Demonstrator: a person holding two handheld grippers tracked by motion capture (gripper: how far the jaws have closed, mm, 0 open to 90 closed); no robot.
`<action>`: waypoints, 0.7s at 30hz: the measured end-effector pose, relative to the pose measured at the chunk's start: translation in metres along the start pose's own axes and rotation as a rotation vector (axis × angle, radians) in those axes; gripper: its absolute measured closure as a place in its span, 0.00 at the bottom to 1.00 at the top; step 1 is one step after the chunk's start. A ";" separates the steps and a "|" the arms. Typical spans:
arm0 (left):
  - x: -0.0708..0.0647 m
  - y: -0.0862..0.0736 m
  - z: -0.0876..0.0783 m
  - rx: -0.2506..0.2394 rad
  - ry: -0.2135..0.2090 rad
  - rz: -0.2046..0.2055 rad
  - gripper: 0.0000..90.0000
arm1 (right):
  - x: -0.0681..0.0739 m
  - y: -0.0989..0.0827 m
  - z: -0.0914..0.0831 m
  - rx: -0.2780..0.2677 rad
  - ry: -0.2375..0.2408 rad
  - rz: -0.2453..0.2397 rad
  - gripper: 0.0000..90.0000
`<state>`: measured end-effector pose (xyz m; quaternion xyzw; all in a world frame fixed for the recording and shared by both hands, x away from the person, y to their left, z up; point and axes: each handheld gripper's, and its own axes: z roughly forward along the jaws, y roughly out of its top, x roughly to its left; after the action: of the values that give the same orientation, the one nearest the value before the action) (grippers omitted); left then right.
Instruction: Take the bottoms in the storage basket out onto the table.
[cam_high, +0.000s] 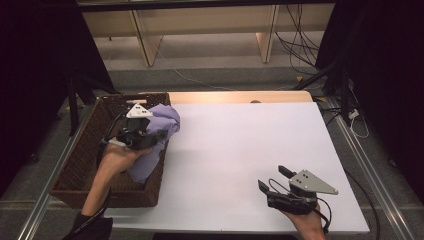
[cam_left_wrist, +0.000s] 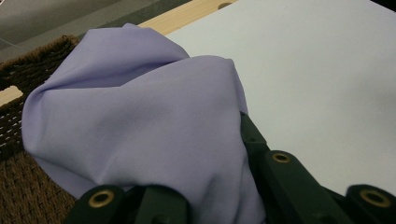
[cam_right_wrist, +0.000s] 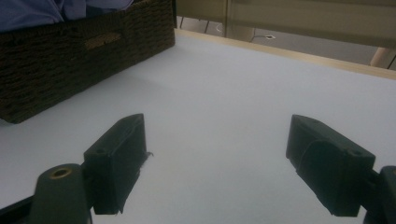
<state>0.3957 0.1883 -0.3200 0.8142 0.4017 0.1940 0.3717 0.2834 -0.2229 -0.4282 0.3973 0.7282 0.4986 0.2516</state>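
The lavender cloth (cam_high: 156, 131) sat bunched up at the right wall of the dark wicker basket (cam_high: 80, 165), its soft folds heaped over that rim and one tail hanging down inside along the wall. It was plain, smooth fabric, unpatterned, crumpled into a loose mound. The left gripper (cam_high: 150, 136) had its jaws closed into the bundle, pinching a fold just above the basket's right rim, beside the white desk (cam_high: 240, 150).
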 end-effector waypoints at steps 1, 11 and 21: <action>0.000 0.000 0.000 0.000 0.000 0.000 0.86 | 0.000 0.000 0.000 0.000 0.000 0.001 0.24; -0.011 0.003 0.000 0.002 -0.009 0.034 0.86 | 0.000 0.000 0.000 0.000 -0.002 0.002 0.24; -0.022 0.006 -0.001 -0.002 -0.017 0.056 0.86 | -0.001 0.000 0.000 -0.003 -0.002 0.004 0.24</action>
<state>0.3853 0.1689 -0.3156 0.8264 0.3753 0.1979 0.3701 0.2839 -0.2232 -0.4287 0.3990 0.7264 0.4998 0.2517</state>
